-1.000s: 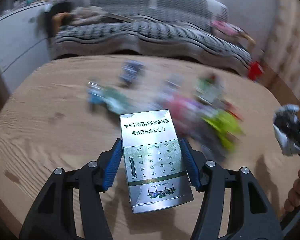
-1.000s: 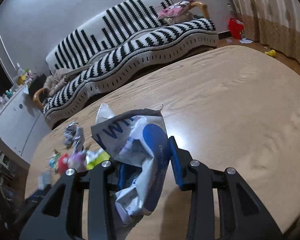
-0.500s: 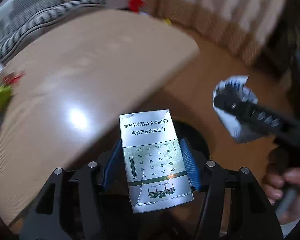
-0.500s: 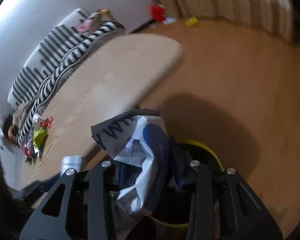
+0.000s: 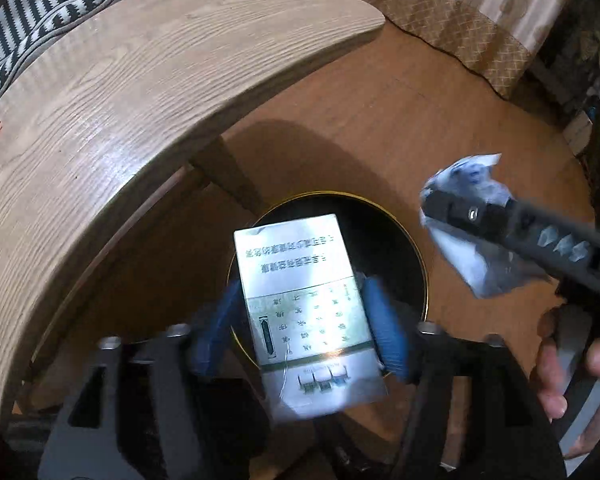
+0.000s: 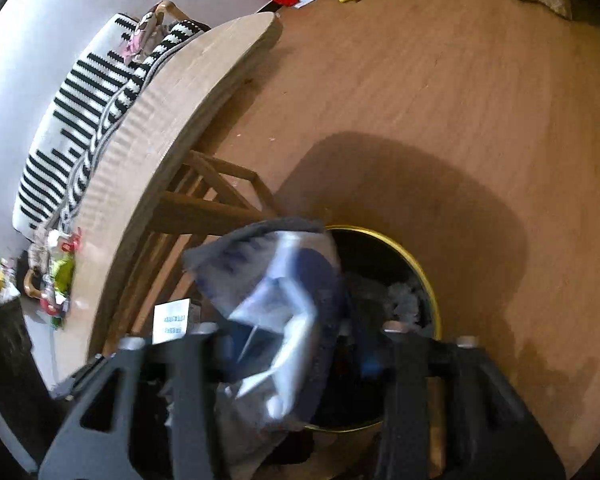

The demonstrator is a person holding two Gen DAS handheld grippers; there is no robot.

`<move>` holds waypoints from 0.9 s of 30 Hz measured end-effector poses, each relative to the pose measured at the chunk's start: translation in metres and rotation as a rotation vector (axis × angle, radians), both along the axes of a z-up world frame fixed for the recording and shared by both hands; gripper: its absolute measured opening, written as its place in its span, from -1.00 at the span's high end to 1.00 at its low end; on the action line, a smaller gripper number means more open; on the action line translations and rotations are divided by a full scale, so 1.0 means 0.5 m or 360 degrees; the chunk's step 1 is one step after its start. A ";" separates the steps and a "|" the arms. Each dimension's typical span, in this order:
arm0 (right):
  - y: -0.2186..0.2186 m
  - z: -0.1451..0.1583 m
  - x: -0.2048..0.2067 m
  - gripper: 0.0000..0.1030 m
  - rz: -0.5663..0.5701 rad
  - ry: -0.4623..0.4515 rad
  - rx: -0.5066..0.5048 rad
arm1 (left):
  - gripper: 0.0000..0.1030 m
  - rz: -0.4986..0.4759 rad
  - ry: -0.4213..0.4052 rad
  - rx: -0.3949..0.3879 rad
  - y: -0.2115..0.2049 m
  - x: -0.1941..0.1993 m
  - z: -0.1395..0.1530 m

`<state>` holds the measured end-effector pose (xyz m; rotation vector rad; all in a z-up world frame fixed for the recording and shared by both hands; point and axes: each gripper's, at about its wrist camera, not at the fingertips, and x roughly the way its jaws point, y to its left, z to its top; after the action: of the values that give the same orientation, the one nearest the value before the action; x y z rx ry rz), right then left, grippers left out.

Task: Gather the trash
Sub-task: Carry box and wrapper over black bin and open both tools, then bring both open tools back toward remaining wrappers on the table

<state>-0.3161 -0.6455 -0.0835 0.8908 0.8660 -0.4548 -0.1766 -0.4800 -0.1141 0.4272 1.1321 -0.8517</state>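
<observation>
Silver carton and crumpled wrapper hang above the black bin as left gripper and right gripper jaws are opening, dropping them; next, fetch more table trash.

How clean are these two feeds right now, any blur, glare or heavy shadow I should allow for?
Left wrist view: the table is sharp, but the box and the blue pads are smeared, with glare low on the box. Right wrist view: the wrapper is badly motion-blurred; a broad shadow covers the floor around the bin, whose inside is nearly black.
</observation>
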 end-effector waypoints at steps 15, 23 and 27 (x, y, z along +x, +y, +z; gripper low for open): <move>0.075 0.083 0.068 -0.86 0.0109 -0.0033 -0.0618 | -0.88 0.0959 -0.0328 -0.0235 0.458 0.256 0.227; 0.228 0.164 0.243 -0.86 0.0374 -0.0220 -0.0532 | -0.88 0.1594 -0.0472 -0.0079 0.825 0.399 0.252; 0.320 0.207 0.355 -0.86 0.0461 -0.0256 -0.0602 | -0.88 0.1663 -0.0450 -0.0062 0.897 0.450 0.244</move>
<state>-0.1384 -0.4853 0.0199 0.4381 0.7160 -0.2764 0.0484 -0.0318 0.0079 -0.1061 0.8946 0.1063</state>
